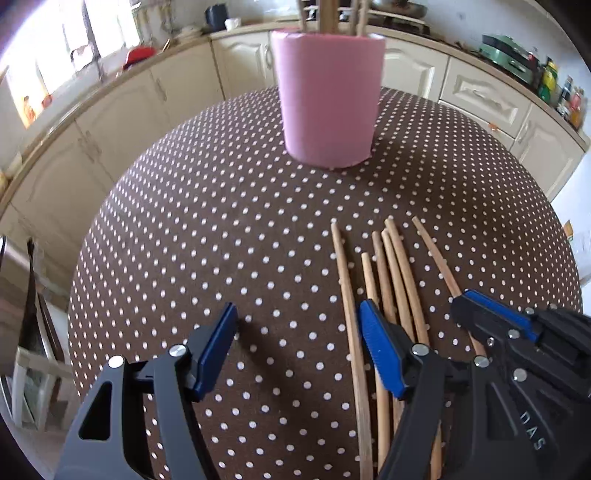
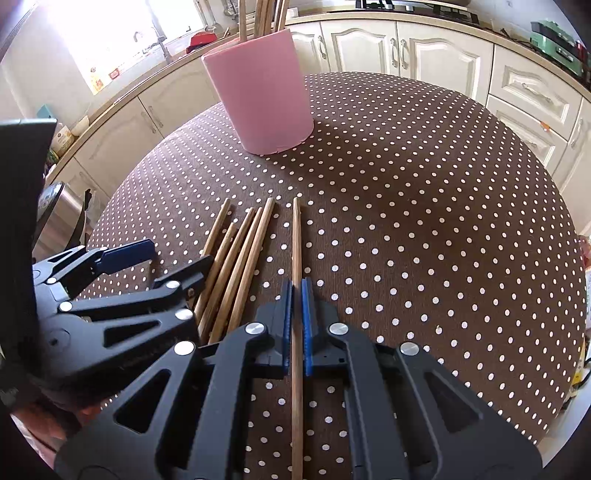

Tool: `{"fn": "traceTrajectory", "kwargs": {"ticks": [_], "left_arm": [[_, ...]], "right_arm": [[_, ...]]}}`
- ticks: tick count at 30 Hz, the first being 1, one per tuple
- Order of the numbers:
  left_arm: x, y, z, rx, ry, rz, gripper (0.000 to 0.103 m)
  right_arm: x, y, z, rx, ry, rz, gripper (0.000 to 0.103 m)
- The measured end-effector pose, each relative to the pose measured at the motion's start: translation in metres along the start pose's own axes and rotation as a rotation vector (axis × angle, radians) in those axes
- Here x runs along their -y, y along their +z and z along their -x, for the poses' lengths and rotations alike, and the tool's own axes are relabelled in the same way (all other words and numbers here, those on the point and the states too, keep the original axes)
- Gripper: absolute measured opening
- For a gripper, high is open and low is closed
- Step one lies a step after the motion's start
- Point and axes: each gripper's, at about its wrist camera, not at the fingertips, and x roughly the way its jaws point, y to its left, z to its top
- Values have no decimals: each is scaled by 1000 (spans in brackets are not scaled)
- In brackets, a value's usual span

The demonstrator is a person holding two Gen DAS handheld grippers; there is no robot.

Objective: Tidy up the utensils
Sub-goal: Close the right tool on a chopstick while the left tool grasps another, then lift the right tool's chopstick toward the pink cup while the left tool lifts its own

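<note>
- Right gripper (image 2: 296, 321) first: its blue pads are clamped together on a single wooden chopstick (image 2: 296, 258), which runs straight through the jaws and points toward the pink holder (image 2: 264, 99).
- Only the right wrist view shows that grip; in the left wrist view the right gripper (image 1: 491, 314) comes in from the side and its pads hide the contact.
- Left gripper (image 1: 299, 350): jaws apart, nothing pressed between the pads. The left wrist view shows bare dotted tablecloth (image 1: 229, 229) in the gap, with one chopstick lying just inside the right-hand pad.
- The loose chopsticks (image 1: 391, 280) lie side by side on the cloth, on the near side of the pink holder and well apart from it, tips aimed roughly its way. The left gripper's right-hand finger sits over them.
- From the right wrist view, that bundle (image 2: 236, 266) lies between the two grippers, just beside the clamped chopstick.
- The pink holder stands upright on the cloth, with several wooden sticks (image 2: 264, 16) already standing in it, rising past the frame's top edge.
- Behind the holder: cream kitchen cabinets (image 2: 373, 48).
</note>
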Motion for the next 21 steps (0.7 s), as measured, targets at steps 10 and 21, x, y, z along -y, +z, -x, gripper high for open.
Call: {"fn": "traceTrajectory", "kwargs": {"ticks": [10,21], "left_arm": [[-7,-11,20,136,-96,62,6],[-25,3,73,322,-147,133,6]], "right_arm": [[10,8,14,65,40,-31,5],[2,27,54,215,45,-25,5]]}}
